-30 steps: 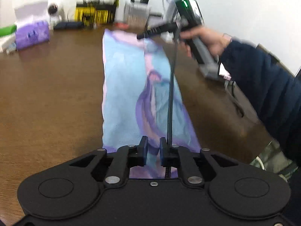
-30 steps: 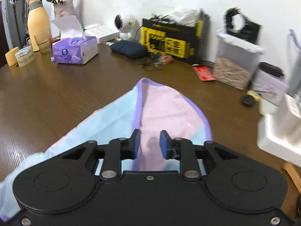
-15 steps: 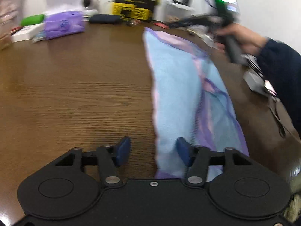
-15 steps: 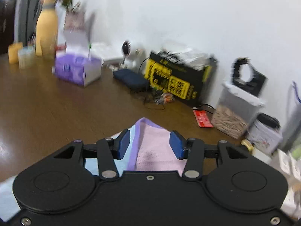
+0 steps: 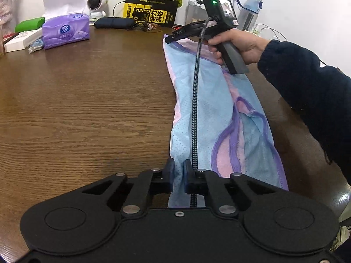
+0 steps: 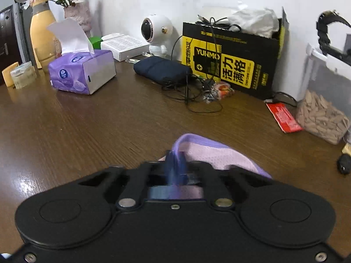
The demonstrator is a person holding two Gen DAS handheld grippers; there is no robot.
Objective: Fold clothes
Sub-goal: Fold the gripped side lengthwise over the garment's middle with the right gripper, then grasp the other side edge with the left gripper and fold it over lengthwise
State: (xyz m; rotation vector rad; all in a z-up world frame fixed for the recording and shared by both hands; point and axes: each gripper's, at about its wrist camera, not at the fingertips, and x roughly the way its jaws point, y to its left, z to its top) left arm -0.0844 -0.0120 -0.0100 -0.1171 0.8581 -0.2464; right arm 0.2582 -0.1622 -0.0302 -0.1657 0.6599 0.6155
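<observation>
A light blue and pink garment [image 5: 210, 114] with purple trim lies folded into a long strip on the brown wooden table [image 5: 87, 100]. In the left wrist view my left gripper [image 5: 178, 171] is shut on the near left edge of the strip, with cloth pinched between its blue pads. The right gripper [image 5: 170, 39] shows there too, held by a hand in a dark sleeve at the strip's far end. In the right wrist view my right gripper [image 6: 175, 164] is shut on the garment's [image 6: 219, 153] purple-trimmed far corner.
Along the wall stand a purple tissue box [image 6: 82, 74], a white round camera [image 6: 156, 35], a dark pouch [image 6: 162, 70], a black and yellow box [image 6: 232, 61], a red packet [image 6: 284, 117] and a clear container [image 6: 322, 118]. A braided cable [image 5: 195, 100] runs over the garment.
Both grippers opened and then shut on the garment: the left on the near left edge, the right on the far corner. The right gripper moved toward the far end and lower.
</observation>
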